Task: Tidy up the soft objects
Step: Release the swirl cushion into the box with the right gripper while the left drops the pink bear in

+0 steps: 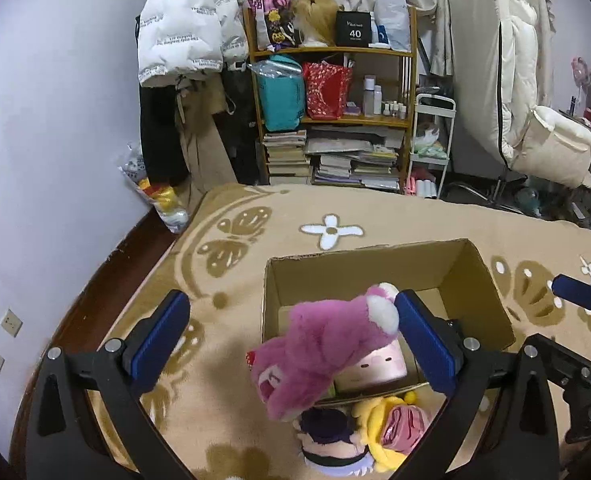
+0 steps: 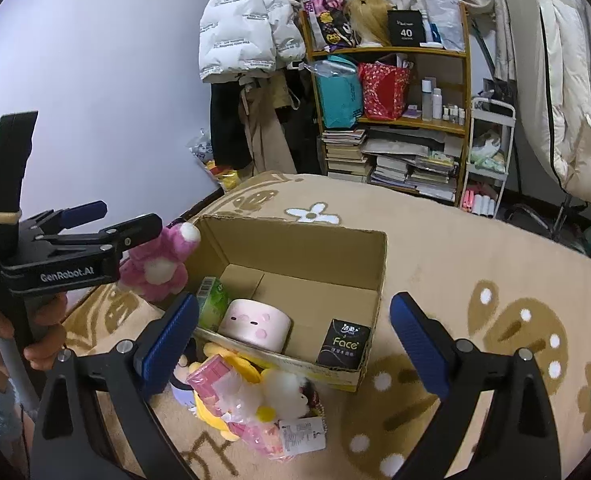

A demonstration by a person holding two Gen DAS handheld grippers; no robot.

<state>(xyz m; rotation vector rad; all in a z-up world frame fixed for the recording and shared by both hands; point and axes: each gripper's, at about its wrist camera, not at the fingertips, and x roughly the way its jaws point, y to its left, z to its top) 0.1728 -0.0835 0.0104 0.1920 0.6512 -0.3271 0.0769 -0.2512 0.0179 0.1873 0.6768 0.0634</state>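
Note:
A pink plush bear (image 1: 319, 344) hangs over the near left rim of an open cardboard box (image 1: 475, 276) on the carpet. My left gripper (image 1: 291, 344) is open wide; the bear leans against its right pad and looks released. In the right wrist view the bear (image 2: 159, 264) is at the box's left corner (image 2: 295, 232) beside the left gripper (image 2: 115, 220). My right gripper (image 2: 295, 340) is open and empty above the box's near edge. The box holds a pink round plush (image 2: 255, 324), a green pack (image 2: 213, 304) and a black tissue pack (image 2: 343, 346). More plush toys (image 2: 235, 396) lie before it.
The beige patterned carpet (image 2: 475, 264) spreads to the right. A loaded wooden shelf (image 1: 331, 112), hung coats (image 1: 187, 40) and a white cart (image 1: 431, 140) stand at the back. A cream chair (image 1: 535, 128) is at the right. A bag of toys (image 1: 163, 200) sits by the wall.

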